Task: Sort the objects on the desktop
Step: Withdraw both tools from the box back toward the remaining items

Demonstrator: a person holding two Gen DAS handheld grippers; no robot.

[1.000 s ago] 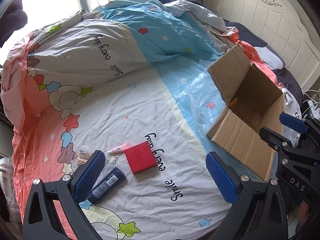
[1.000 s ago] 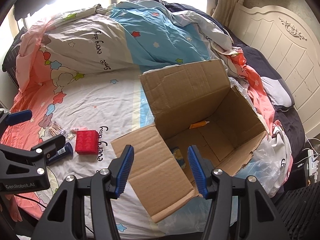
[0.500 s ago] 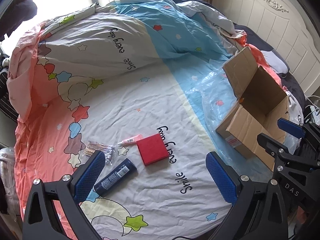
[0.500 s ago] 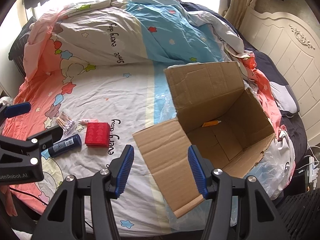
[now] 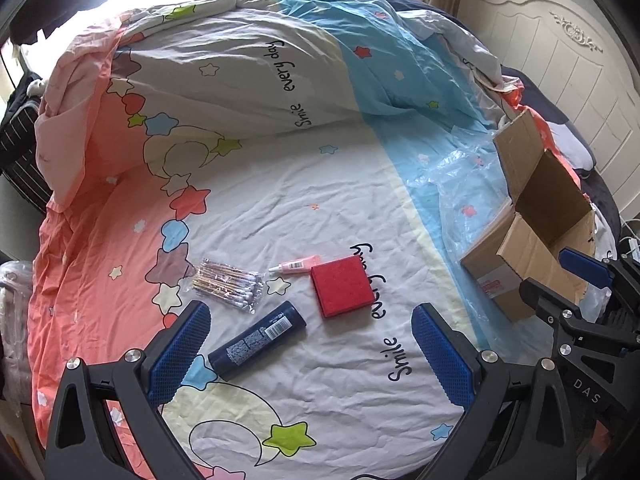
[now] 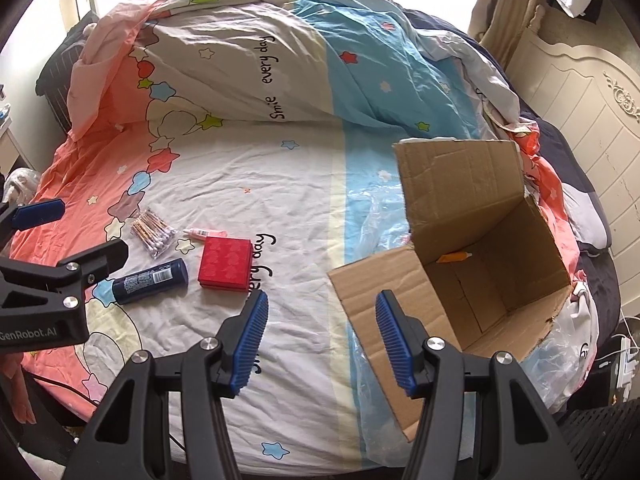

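We cannot read the label on the bottle (image 5: 257, 340). The box (image 6: 496, 248) floor is partly hidden by its near wall, and the left view's edge crops the right gripper (image 5: 576, 280).

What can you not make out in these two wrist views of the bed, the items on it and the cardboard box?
- Cardboard box, left wrist view: its floor is hidden by its own walls and flap.
- Dark blue bottle, both views: label print too small to read.
- Box floor, right wrist view: the near part is hidden behind the front flap; only an orange tube shows.
- The person: cut off by the frame edges.
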